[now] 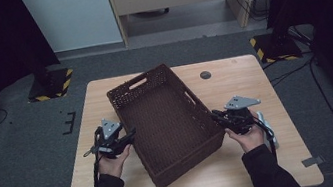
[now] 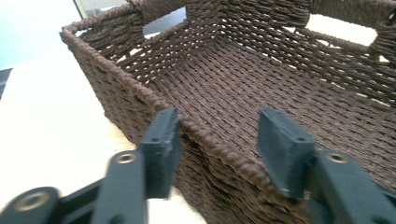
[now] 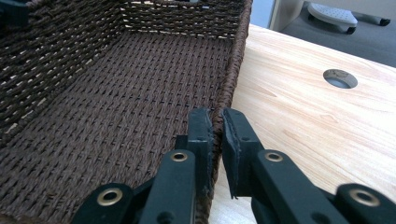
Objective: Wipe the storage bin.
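High view: both my grippers sit at the long sides of a dark brown woven basket lying skewed in the middle of the wooden table.

My right gripper is pinched onto the basket's right wall, one jaw inside and one outside, the rim squeezed between them. My left gripper has its jaws spread wide and straddles the left rim, one jaw outside the wall and one over the inside; neither pad presses the weave. I see nothing lying in the basket. A round hole shows in the tabletop beyond my right jaws.
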